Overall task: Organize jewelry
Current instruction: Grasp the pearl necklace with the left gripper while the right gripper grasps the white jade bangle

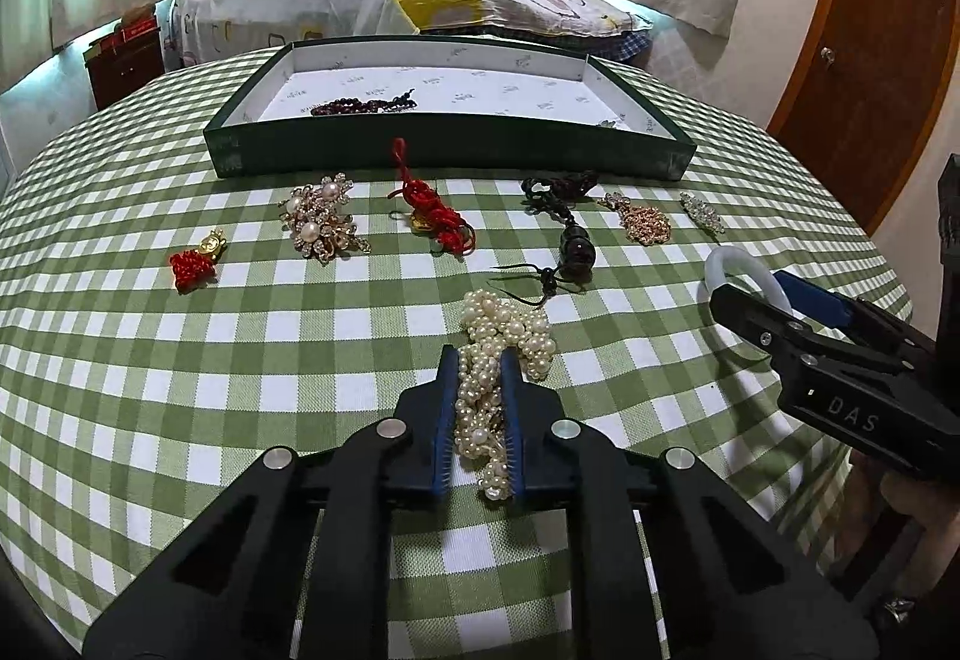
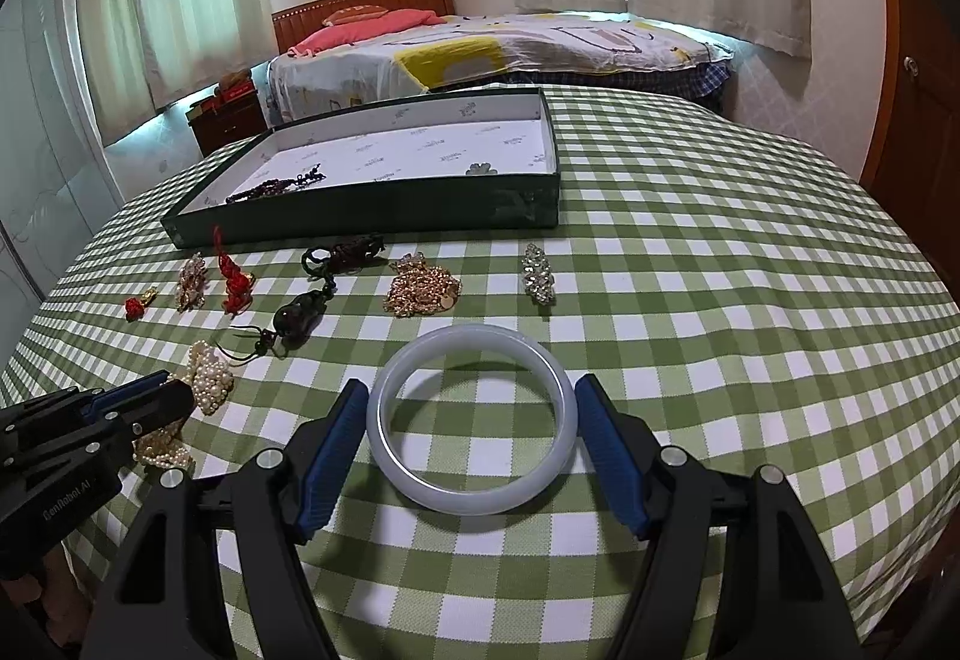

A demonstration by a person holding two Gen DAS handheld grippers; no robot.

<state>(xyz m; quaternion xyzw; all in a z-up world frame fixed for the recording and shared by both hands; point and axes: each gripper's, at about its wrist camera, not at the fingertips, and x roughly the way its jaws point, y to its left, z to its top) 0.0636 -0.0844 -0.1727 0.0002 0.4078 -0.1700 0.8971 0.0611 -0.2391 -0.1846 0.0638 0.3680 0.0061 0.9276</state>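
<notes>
My left gripper (image 1: 480, 360) is shut on a pearl necklace (image 1: 504, 336) lying on the green checked tablecloth (image 1: 240, 360); it also shows in the right wrist view (image 2: 210, 378). My right gripper (image 2: 474, 396) has its jaws around a pale jade bangle (image 2: 474, 498), pads touching both sides; the bangle rests on the cloth. The bangle also shows in the left wrist view (image 1: 741, 264). A dark green tray (image 1: 450, 144) at the back holds a dark bead bracelet (image 1: 360, 107).
Loose on the cloth: a small red knot charm (image 1: 195, 264), a pearl brooch (image 1: 321, 219), a red cord (image 1: 435, 210), a dark pendant (image 1: 573, 243), a gold chain (image 1: 645, 223), a crystal brooch (image 1: 702, 213). A bed stands behind the table.
</notes>
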